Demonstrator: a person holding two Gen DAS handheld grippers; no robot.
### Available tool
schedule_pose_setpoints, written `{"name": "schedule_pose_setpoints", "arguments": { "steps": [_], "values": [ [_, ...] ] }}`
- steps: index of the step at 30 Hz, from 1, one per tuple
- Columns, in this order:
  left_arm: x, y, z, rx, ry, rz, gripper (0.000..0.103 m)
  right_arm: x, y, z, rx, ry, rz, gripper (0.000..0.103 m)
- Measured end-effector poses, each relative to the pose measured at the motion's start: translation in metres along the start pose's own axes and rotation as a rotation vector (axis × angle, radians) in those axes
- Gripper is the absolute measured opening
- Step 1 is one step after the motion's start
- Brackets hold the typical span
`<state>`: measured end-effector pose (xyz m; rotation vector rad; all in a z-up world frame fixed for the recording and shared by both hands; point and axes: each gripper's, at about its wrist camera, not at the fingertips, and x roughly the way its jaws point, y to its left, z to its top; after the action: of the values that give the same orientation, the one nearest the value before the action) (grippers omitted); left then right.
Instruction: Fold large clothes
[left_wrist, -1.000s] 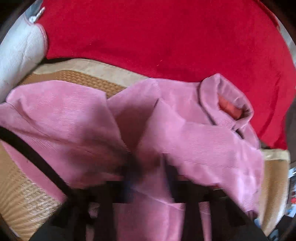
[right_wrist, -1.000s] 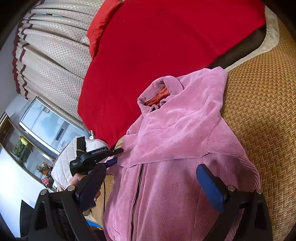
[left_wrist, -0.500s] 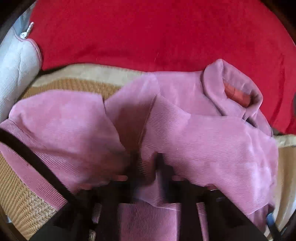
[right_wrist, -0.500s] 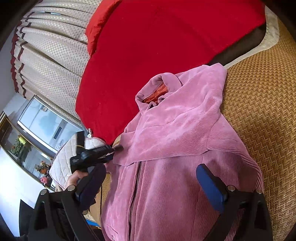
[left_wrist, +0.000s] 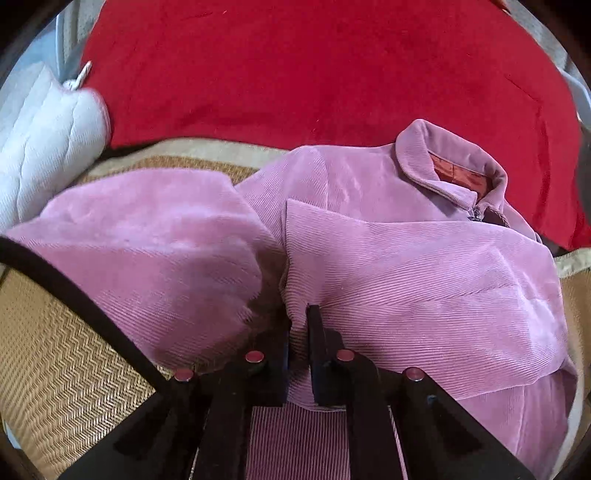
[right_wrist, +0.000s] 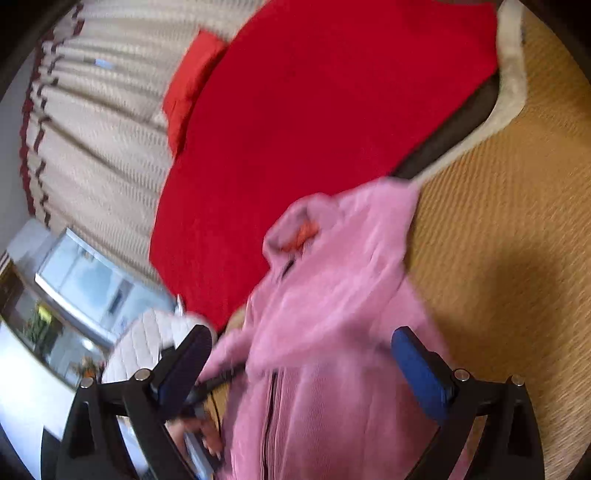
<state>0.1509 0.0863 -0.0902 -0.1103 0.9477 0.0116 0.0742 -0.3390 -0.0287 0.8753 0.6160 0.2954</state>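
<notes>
A pink corduroy jacket (left_wrist: 406, 266) lies on a woven mat (left_wrist: 48, 369), its collar (left_wrist: 454, 166) showing an orange lining. My left gripper (left_wrist: 299, 332) is shut on a fold of the jacket's fabric, which runs between its black fingers. In the blurred right wrist view the jacket (right_wrist: 332, 295) fills the middle, zip downward. My right gripper (right_wrist: 303, 365) hovers above it, open, its blue pads (right_wrist: 421, 369) wide apart with nothing pinched. The left gripper (right_wrist: 218, 380) and the hand (right_wrist: 199, 428) holding it show at the jacket's left edge.
A red blanket (left_wrist: 295, 74) covers the surface behind the jacket. A white quilted cushion (left_wrist: 44, 122) lies at the left. Patterned curtains (right_wrist: 92, 129) and a glass cabinet (right_wrist: 85, 273) stand beyond the mat (right_wrist: 498, 240), which stretches to the right.
My left gripper has drawn its pinched fold along and, in the right wrist view, sunk lower at the jacket's left edge. The right gripper has shifted, staying open, and its view has blurred.
</notes>
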Motion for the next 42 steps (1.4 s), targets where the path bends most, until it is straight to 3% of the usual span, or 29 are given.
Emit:
{"name": "schedule_pose_setpoints", "arguments": {
  "steps": [3, 6, 9, 10, 11, 12, 14, 17, 19, 21, 23, 24, 25, 28, 32, 33, 34, 37, 39, 42],
  "values": [
    [-0.005, 0.0, -0.011, 0.03, -0.034, -0.005, 0.01, 0.023, -0.015, 0.036, 0.035, 0.053, -0.044, 0.101],
    [-0.013, 0.004, -0.019, 0.029, -0.055, -0.03, 0.01, 0.076, -0.04, 0.078, 0.052, 0.147, -0.175, 0.101],
    [-0.009, 0.006, -0.016, 0.015, -0.064, -0.059, 0.01, 0.119, -0.059, 0.097, 0.09, 0.234, -0.22, 0.099],
    [-0.009, 0.007, -0.017, 0.012, -0.067, -0.069, 0.01, 0.128, -0.055, 0.103, 0.059, 0.232, -0.232, 0.092],
    [-0.008, 0.009, -0.017, 0.011, -0.069, -0.075, 0.01, 0.138, -0.049, 0.107, 0.031, 0.261, -0.237, 0.071],
    [-0.007, 0.01, -0.017, 0.011, -0.07, -0.081, 0.01, 0.151, -0.043, 0.109, 0.016, 0.319, -0.256, 0.013],
    [-0.009, 0.012, -0.017, -0.001, -0.068, -0.099, 0.01, 0.154, -0.012, 0.112, -0.145, 0.304, -0.363, 0.011],
    [-0.007, 0.011, -0.016, 0.008, -0.068, -0.093, 0.01, 0.148, 0.027, 0.112, -0.392, 0.194, -0.534, 0.01],
    [-0.008, 0.006, -0.018, 0.032, -0.076, -0.067, 0.01, 0.162, 0.003, 0.112, -0.384, 0.235, -0.674, 0.011],
    [-0.008, 0.005, -0.018, 0.039, -0.078, -0.062, 0.01, 0.157, -0.014, 0.111, -0.315, 0.248, -0.655, 0.015],
    [-0.008, 0.005, -0.017, 0.034, -0.076, -0.066, 0.01, 0.136, -0.014, 0.11, -0.24, 0.207, -0.586, 0.042],
    [-0.008, 0.004, -0.017, 0.036, -0.075, -0.063, 0.01, 0.121, -0.011, 0.107, -0.212, 0.179, -0.528, 0.091],
    [-0.009, 0.003, -0.017, 0.04, -0.077, -0.058, 0.01, 0.102, -0.004, 0.103, -0.191, 0.135, -0.471, 0.103],
    [-0.009, 0.001, -0.017, 0.047, -0.081, -0.048, 0.01, 0.078, 0.013, 0.084, -0.167, 0.155, -0.383, 0.103],
    [-0.009, 0.003, -0.017, 0.04, -0.082, -0.055, 0.01, 0.079, 0.023, 0.033, -0.25, 0.314, -0.433, 0.1],
    [-0.009, 0.003, -0.017, 0.039, -0.082, -0.058, 0.012, 0.081, 0.02, 0.013, -0.314, 0.356, -0.486, 0.075],
    [-0.008, 0.003, -0.017, 0.038, -0.083, -0.061, 0.012, 0.088, 0.017, 0.0, -0.38, 0.415, -0.571, 0.021],
    [-0.008, 0.003, -0.018, 0.039, -0.084, -0.064, 0.014, 0.078, 0.016, 0.002, -0.39, 0.386, -0.622, 0.021],
    [-0.008, 0.003, -0.017, 0.035, -0.081, -0.066, 0.014, 0.069, 0.021, 0.006, -0.42, 0.327, -0.704, 0.021],
    [-0.008, 0.003, -0.017, 0.037, -0.081, -0.066, 0.014, 0.046, 0.019, 0.019, -0.313, 0.263, -0.714, 0.024]
  ]
}}
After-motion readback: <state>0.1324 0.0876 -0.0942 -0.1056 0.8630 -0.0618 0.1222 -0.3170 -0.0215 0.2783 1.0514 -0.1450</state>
